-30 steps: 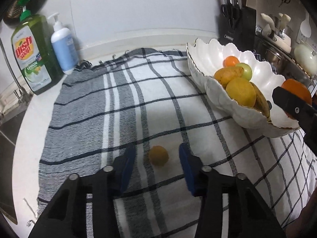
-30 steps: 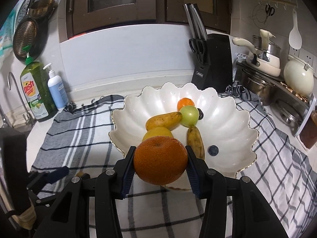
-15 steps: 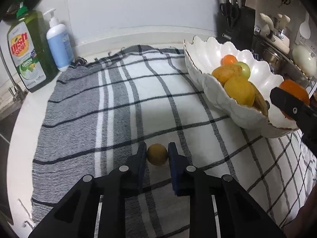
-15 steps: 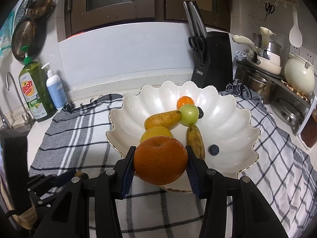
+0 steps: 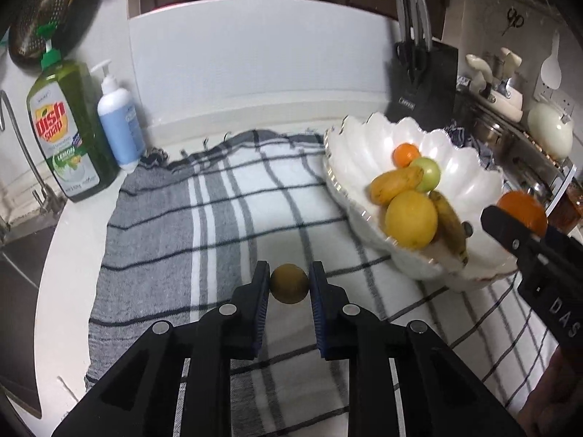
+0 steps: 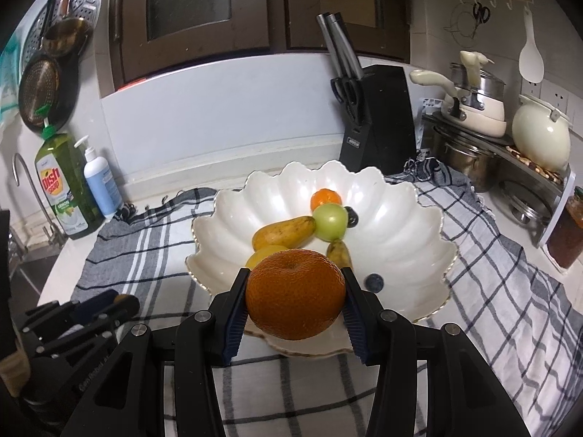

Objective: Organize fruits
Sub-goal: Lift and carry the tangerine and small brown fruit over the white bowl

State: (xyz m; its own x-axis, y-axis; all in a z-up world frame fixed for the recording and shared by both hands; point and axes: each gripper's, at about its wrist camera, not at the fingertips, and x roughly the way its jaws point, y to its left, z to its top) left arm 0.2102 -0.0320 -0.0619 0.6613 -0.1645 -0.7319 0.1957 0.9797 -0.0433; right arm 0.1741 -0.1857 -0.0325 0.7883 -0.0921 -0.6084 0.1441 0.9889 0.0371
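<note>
My left gripper (image 5: 289,284) is shut on a small brown-yellow round fruit (image 5: 289,283), held just above the checked cloth (image 5: 204,225). My right gripper (image 6: 295,293) is shut on a large orange (image 6: 295,293) at the near rim of the white scalloped bowl (image 6: 411,218). The bowl holds two bananas (image 6: 284,232), a lemon (image 5: 411,218), a green apple (image 6: 330,221), a small tangerine (image 6: 325,197) and dark berries (image 6: 374,282). In the left wrist view the right gripper (image 5: 524,233) with the orange (image 5: 521,210) shows at the right, beside the bowl (image 5: 364,153).
A green dish soap bottle (image 5: 63,134) and a white-blue pump bottle (image 5: 118,123) stand at the back left by the sink. A black knife block (image 6: 375,116) stands behind the bowl. Pots and a cream kettle (image 6: 541,138) fill a rack at the right.
The left gripper's jaws closed on the small round fruit and lifted it off the cloth. The right gripper kept still with the orange.
</note>
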